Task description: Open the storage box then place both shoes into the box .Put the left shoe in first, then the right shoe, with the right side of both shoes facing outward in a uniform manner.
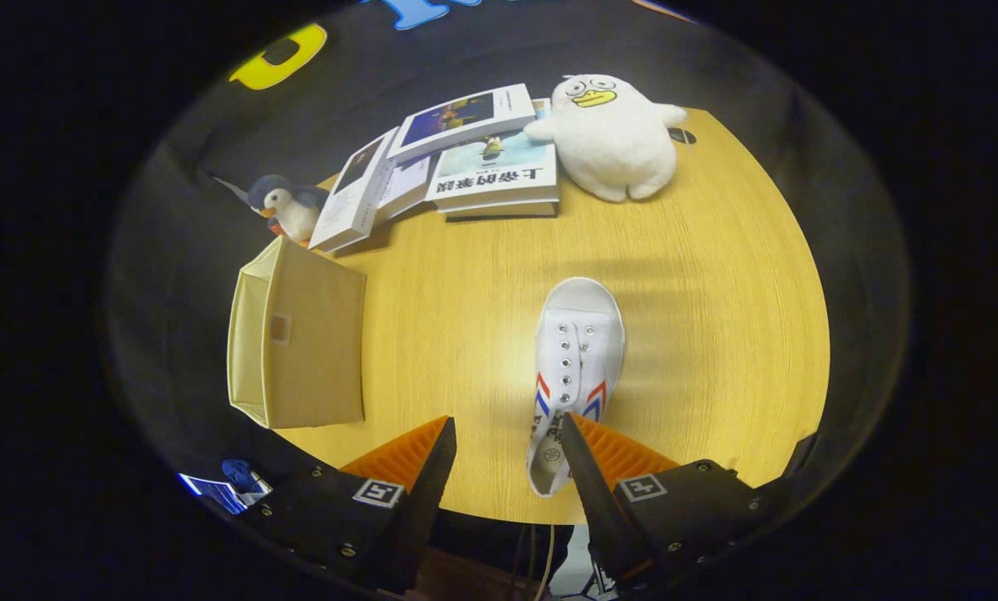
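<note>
A hand-held tool (507, 430) hangs above a round wooden surface (716, 334), its two fingers spread wide and gripping nothing. A white shoe (578, 367) with red and blue stripes on its sides lies flat on the surface, toe pointing away from the tool. Its heel end sits in the gap between the fingers, close against the right finger (587, 467) and well clear of the left finger (432, 459); whether the right finger actually touches it cannot be told. The rest of the shoe stretches ahead of the fingertips.

To the left of the tool, beyond the left finger, stands a cream fabric box (299, 338) at the near-left edge of the surface, with a small tag on the side that faces the camera. Whether it is open or closed cannot be told from this angle.

Farther ahead, at the far side of the surface, several books (466, 159) lie in a loose, overlapping pile. A small penguin toy (286, 209) stands just left of them, behind the box. A white plush duck (612, 138) sits to the right of the books, touching the pile with one wing.
</note>
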Motion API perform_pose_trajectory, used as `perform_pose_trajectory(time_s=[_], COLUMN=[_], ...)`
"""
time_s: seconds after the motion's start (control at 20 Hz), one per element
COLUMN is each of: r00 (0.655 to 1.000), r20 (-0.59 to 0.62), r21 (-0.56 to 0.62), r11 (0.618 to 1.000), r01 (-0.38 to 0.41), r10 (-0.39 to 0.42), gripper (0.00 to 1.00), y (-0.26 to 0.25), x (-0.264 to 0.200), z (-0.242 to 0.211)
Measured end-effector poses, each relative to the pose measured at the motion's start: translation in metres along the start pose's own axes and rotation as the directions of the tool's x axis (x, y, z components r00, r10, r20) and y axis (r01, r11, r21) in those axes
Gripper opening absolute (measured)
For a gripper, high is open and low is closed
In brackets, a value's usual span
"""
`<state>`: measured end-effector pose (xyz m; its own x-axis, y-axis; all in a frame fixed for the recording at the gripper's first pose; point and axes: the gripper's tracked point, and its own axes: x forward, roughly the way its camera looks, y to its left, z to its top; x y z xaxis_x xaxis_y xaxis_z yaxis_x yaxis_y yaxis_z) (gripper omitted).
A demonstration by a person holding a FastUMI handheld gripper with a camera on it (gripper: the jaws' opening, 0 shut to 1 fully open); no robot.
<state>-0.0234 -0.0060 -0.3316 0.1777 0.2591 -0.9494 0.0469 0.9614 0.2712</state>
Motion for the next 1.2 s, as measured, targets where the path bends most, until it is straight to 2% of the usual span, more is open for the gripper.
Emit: perform_pose_trajectory(time_s=[0.45, 0.7, 0.85, 0.9, 1.05, 1.1, 1.15, 1.2], r00=[0.992, 0.988, 0.987, 0.99, 0.986, 0.985, 0.983, 0.983], r20=[-0.098, -0.122, -0.125, -0.126, -0.129, -0.118, -0.126, -0.132], r21=[0.056, 0.041, 0.027, 0.027, -0.034, -0.014, -0.018, -0.027], r11=[0.995, 0.994, 0.995, 0.997, 0.994, 0.992, 0.991, 0.992], r01=[0.083, 0.099, 0.101, 0.074, 0.105, 0.124, 0.13, 0.123], r10=[-0.077, -0.093, -0.097, -0.07, -0.109, -0.124, -0.131, -0.125], gripper=[0.78, 0.78, 0.73, 0.69, 0.26, 0.16, 0.0, 0.0], y=[-0.066, -0.075, -0.074, -0.067, -0.073, -0.077, -0.078, -0.076], x=[0.055, 0.083, 0.096, 0.097, 0.091, 0.086, 0.088, 0.087], z=[-0.026, -0.031, -0.031, -0.03, -0.028, -0.026, -0.027, -0.029])
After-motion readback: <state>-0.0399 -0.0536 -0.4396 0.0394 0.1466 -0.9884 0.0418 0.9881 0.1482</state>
